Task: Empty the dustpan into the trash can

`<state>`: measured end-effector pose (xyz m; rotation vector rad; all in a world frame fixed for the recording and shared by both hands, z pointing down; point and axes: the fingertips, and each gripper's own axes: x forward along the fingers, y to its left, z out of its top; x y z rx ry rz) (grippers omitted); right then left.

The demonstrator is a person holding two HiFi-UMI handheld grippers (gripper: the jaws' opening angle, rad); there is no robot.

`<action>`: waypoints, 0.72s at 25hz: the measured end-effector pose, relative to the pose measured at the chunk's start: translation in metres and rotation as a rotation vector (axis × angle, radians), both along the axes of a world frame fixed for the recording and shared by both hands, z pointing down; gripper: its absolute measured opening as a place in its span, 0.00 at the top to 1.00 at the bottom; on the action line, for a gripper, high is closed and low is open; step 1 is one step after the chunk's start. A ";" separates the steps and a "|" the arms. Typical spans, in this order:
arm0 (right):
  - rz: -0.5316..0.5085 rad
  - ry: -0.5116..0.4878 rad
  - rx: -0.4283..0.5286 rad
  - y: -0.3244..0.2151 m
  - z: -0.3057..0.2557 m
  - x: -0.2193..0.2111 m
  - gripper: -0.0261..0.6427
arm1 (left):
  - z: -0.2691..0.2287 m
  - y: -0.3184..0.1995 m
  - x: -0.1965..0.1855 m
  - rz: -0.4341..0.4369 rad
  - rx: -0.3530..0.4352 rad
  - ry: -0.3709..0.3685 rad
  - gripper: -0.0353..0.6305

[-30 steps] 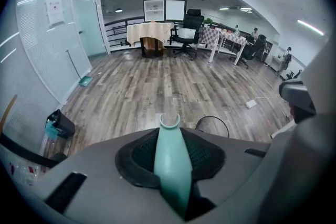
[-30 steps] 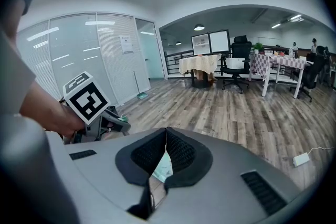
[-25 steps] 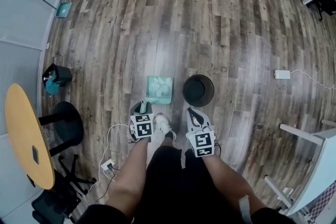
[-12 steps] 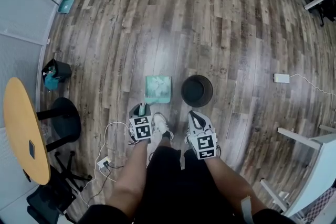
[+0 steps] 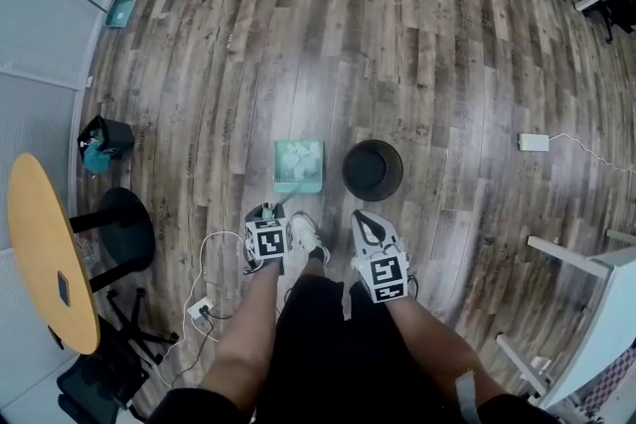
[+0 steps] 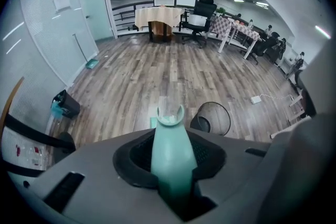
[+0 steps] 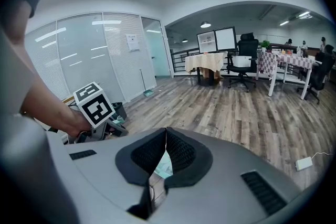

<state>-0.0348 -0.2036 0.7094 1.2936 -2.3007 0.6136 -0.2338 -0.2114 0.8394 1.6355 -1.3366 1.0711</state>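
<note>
A teal dustpan [image 5: 299, 164] lies flat on the wood floor, just left of a round black trash can [image 5: 373, 170]. Its teal handle [image 6: 172, 160] runs up between the jaws of my left gripper [image 5: 266, 216], which stands steeply over it. Those jaws have just been opening a little, but the pads still press on the handle. In the left gripper view the trash can [image 6: 215, 119] shows beyond the handle's tip. My right gripper [image 5: 368, 225] hangs above the floor near the can, shut and empty [image 7: 166, 136].
A small black bin [image 5: 104, 139] with blue contents, a round wooden table [image 5: 50, 253] and a black stool [image 5: 124, 228] stand at the left. A cable and power strip [image 5: 204, 311] lie near my feet. A white adapter [image 5: 534, 142] and white table legs [image 5: 586, 263] are at the right.
My left gripper has sunk a little with the handle in it. The dustpan stays beside the trash can. The right gripper has not moved.
</note>
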 end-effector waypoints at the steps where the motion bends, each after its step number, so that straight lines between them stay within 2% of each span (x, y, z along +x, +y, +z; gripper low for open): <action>1: 0.001 0.000 -0.003 0.000 0.001 0.001 0.92 | 0.002 0.001 0.000 0.001 -0.020 0.002 0.77; 6: 0.009 -0.003 -0.017 0.000 0.005 0.001 0.92 | 0.004 -0.005 -0.003 0.008 -0.057 0.004 0.77; 9: 0.005 -0.012 -0.019 0.001 0.004 -0.002 0.92 | 0.007 -0.004 -0.004 0.020 -0.035 -0.026 0.80; 18: -0.007 -0.018 -0.009 0.002 0.001 0.007 0.92 | -0.005 -0.003 0.007 0.012 0.039 -0.025 0.80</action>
